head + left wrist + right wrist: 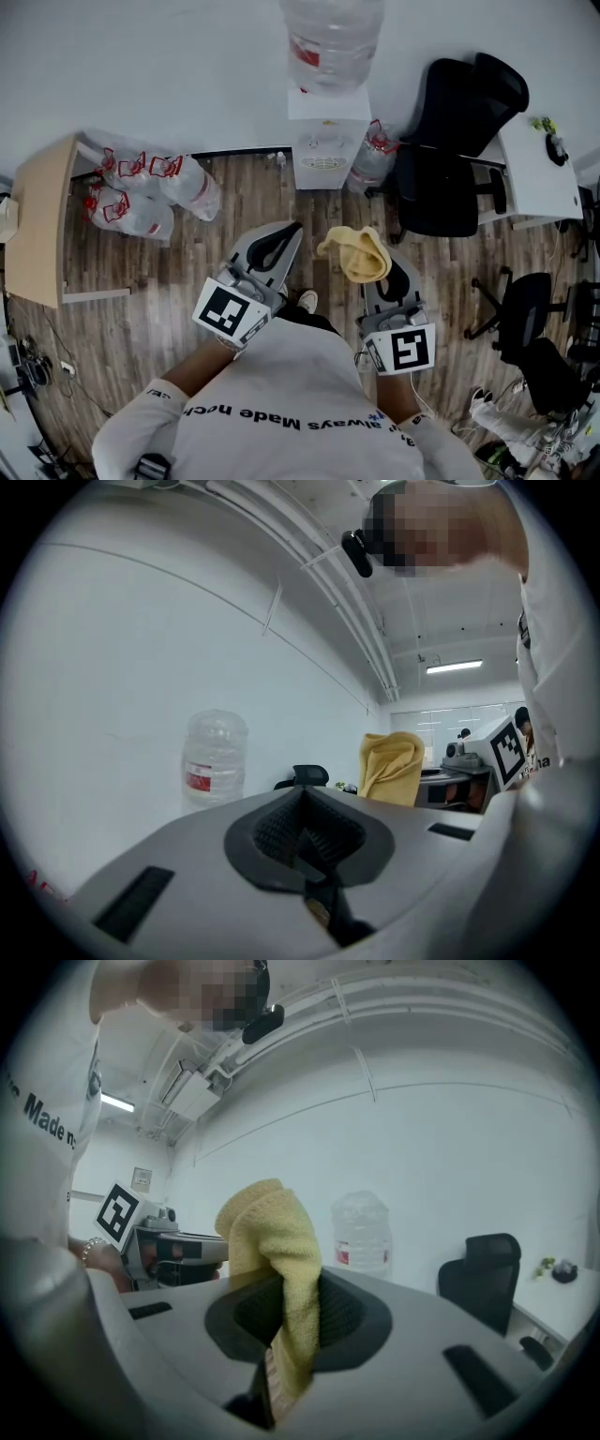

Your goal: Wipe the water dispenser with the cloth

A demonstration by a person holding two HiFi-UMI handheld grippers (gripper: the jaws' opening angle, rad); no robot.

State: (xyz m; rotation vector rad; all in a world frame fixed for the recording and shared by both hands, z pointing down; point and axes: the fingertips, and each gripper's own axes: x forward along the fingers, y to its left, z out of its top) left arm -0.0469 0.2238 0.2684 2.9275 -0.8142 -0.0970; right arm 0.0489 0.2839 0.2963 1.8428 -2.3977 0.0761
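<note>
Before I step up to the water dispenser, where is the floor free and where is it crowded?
Free: the wood floor straight before the water dispenser, between the empty bottles and the black office chair. Crowded: the gap between dispenser and chair, where a lone bottle stands.

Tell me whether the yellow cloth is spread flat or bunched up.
Bunched up. The cloth stands as a crumpled wad, its lower end pinched between the jaws of the right tongs; no part lies flat.
</note>
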